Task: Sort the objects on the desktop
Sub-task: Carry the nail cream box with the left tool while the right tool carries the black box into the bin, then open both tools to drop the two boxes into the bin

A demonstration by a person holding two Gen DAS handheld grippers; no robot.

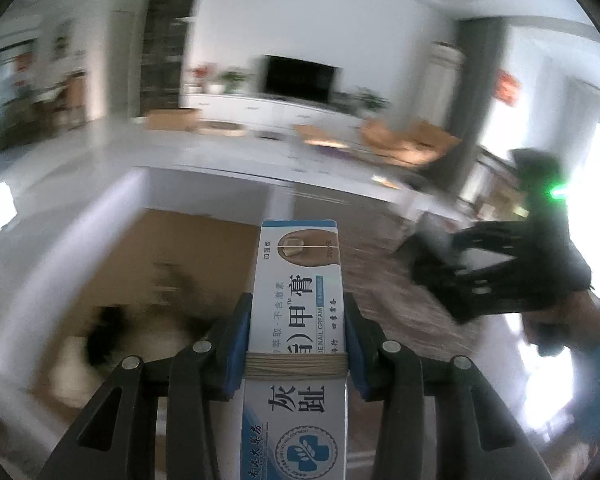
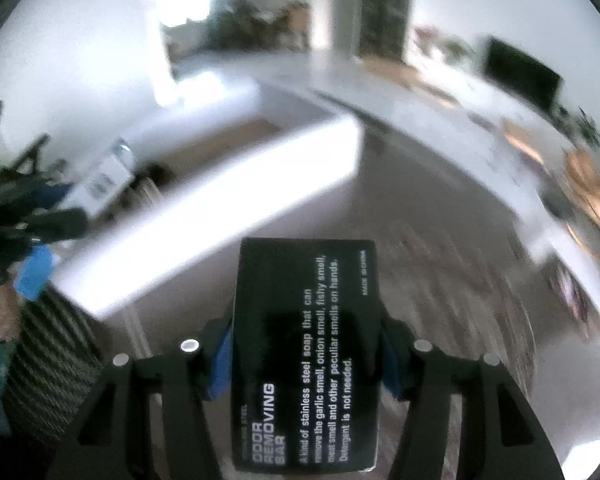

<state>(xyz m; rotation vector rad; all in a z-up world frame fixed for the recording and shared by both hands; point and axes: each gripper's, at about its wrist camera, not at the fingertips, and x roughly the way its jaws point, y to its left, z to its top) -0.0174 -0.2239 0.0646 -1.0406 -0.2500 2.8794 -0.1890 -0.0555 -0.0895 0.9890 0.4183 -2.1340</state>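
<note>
My left gripper (image 1: 296, 316) is shut on a white and blue nail cream box (image 1: 300, 280) with a rubber band round it, held in the air above a white-walled storage box (image 1: 100, 216) with a brown floor. My right gripper (image 2: 306, 332) is shut on a black odor removing bar box (image 2: 306, 320) with white print, held above the striped tabletop (image 2: 440, 264). The right gripper also shows at the right of the left wrist view (image 1: 440, 264), and the left gripper at the left edge of the right wrist view (image 2: 28, 216), still holding the cream box (image 2: 104, 180).
Blurred dark and pale items (image 1: 112, 328) lie inside the storage box, whose white wall (image 2: 220, 204) runs across the right wrist view. Behind are a white cabinet with a TV (image 1: 300, 76), cardboard boxes (image 1: 408, 140) and plants. Both views are motion-blurred.
</note>
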